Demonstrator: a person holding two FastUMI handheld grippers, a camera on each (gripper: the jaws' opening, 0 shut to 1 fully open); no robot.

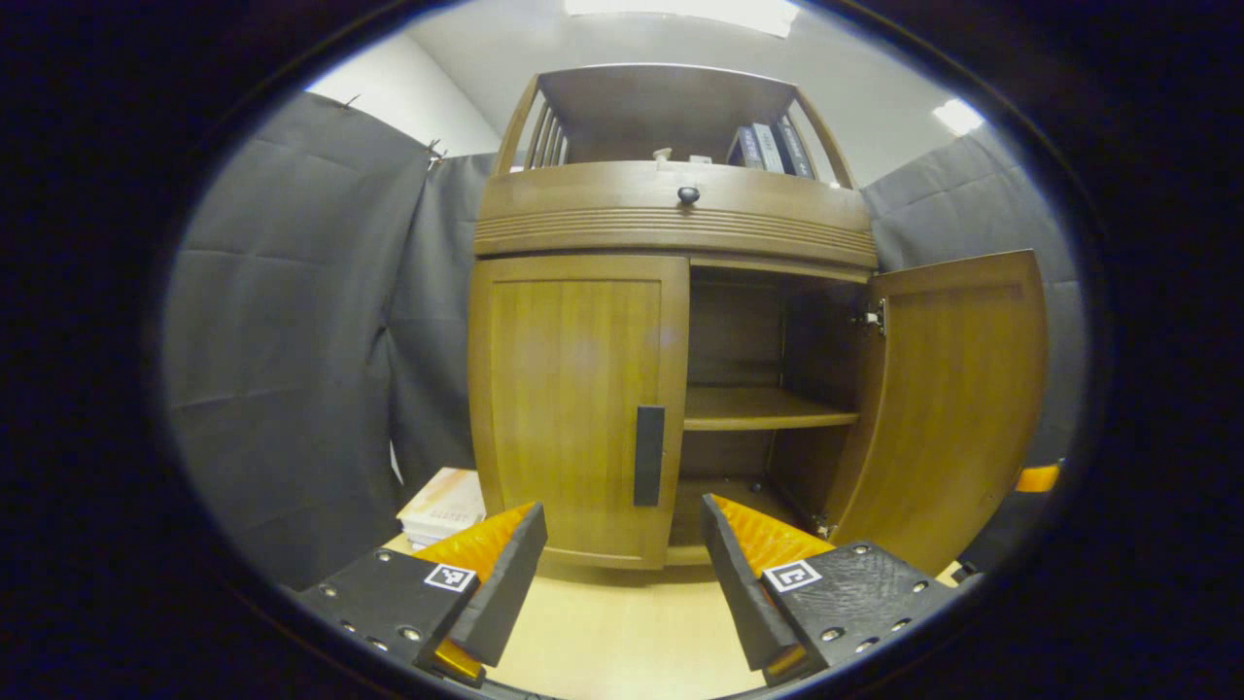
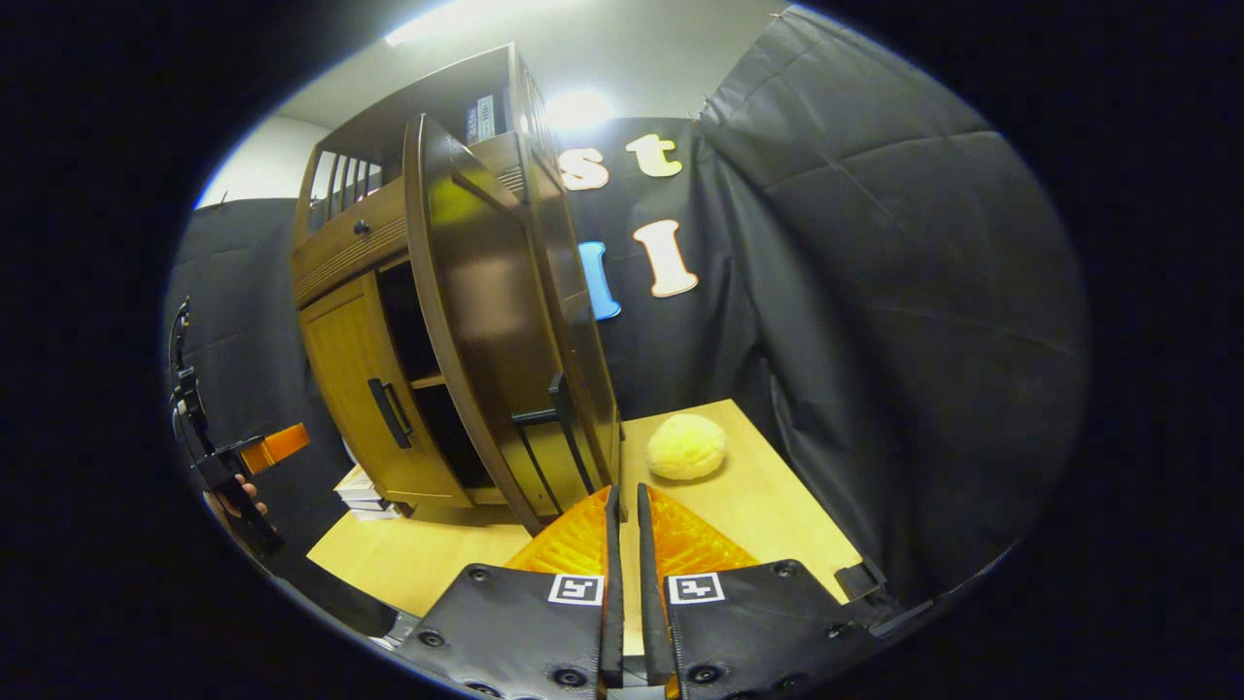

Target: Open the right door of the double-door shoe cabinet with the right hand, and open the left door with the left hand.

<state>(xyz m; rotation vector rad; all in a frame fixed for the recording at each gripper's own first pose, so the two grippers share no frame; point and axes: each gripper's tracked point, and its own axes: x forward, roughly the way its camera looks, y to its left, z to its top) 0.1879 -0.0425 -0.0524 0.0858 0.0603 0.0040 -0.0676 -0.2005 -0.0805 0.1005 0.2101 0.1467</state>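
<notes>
The wooden shoe cabinet [image 1: 671, 219] stands on a light table. Its left door [image 1: 573, 408] is closed, with a dark vertical handle [image 1: 648, 455] at its inner edge. Its right door [image 1: 957, 399] is swung wide, baring a shelf [image 1: 768, 418] inside. My left gripper [image 1: 622, 530] is open, low in front of the left door's handle and apart from it. In the right gripper view the right door [image 2: 496, 321] stands edge-on with its handle [image 2: 569, 428] just beyond my right gripper [image 2: 624, 496], which is shut with nothing seen between its fingers. The left gripper [image 2: 224, 467] shows far left, held by a hand.
A stack of books [image 1: 442, 506] lies left of the cabinet. A pale fuzzy ball [image 2: 685, 445] rests on the table [image 2: 777, 506] right of the open door. Books [image 1: 768, 148] stand on the top shelf above a drawer knob [image 1: 688, 194]. Dark cloth walls surround the booth.
</notes>
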